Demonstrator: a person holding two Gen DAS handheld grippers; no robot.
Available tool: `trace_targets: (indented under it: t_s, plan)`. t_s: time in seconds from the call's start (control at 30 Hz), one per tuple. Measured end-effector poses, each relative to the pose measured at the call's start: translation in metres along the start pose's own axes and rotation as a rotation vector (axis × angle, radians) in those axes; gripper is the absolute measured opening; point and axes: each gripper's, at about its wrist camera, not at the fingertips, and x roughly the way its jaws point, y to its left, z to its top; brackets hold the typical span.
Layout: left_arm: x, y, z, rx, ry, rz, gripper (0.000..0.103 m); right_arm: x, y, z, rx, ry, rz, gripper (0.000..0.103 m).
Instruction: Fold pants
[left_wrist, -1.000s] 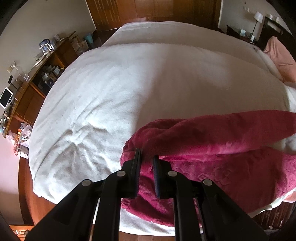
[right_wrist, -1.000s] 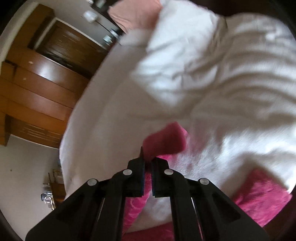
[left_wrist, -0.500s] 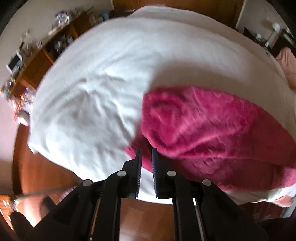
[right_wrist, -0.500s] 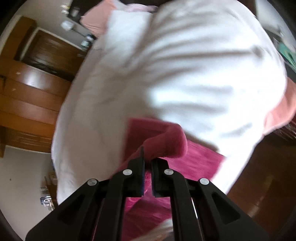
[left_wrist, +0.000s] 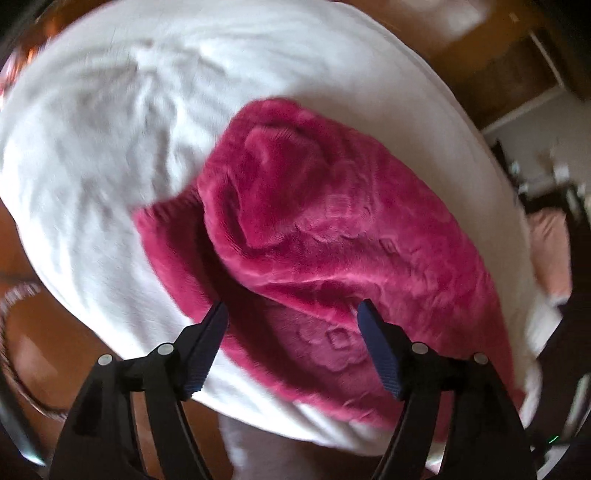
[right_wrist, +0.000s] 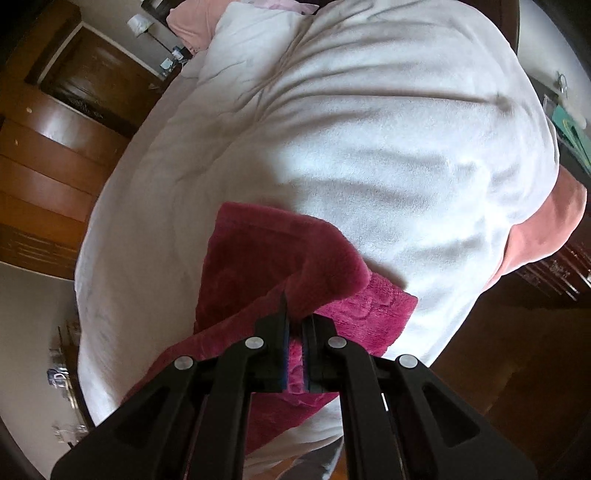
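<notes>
my left gripper (left_wrist: 291, 314) has its jaws spread wide; they have just been opening, and nothing is pinched between them. the magenta fleece pants (left_wrist: 332, 240) show in the gap below, folded over on themselves into a thick mound near the near edge of the bed (left_wrist: 110, 147), which is covered in a white blanket. my right gripper (right_wrist: 298, 323) has its jaws narrow, clamped on a fold of the same pants (right_wrist: 280, 258); the cloth rises from the blanket to the pads and drapes back down on both sides. in the right wrist view a peach pillow (right_wrist: 543, 229) lies at the right edge of the bed and wooden wardrobe doors (right_wrist: 48, 155) stand to the left. no containers are clear enough to tell; the shelf clutter at the lower left is too blurred.
</notes>
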Motion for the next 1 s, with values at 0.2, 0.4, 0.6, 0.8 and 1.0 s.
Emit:
trace_targets:
  t_s: [0.2, 0.4, 0.6, 0.8, 1.0]
  plan:
    - [0.035, 0.008, 0.004, -0.132, 0.033, -0.065, 0.073, 0.007, 0.004, -0.006, 0.001, 0.005, -0.035, 0.005]
    - [0.057, 0.022, 0.000, -0.288, 0.065, -0.102, 0.073, 0.007, 0.007, -0.006, 0.003, -0.001, -0.057, 0.005]
    - [0.067, 0.022, 0.007, -0.342, 0.060, -0.118, 0.062, 0.008, 0.010, -0.006, 0.018, -0.008, -0.068, 0.005]
    - [0.053, 0.023, 0.025, -0.385, 0.035, -0.163, 0.008, 0.008, 0.012, -0.003, 0.020, -0.016, -0.071, 0.005]
    - [0.005, 0.006, 0.034, -0.311, -0.050, -0.206, 0.005, -0.002, 0.017, 0.003, 0.014, -0.037, -0.036, 0.005]
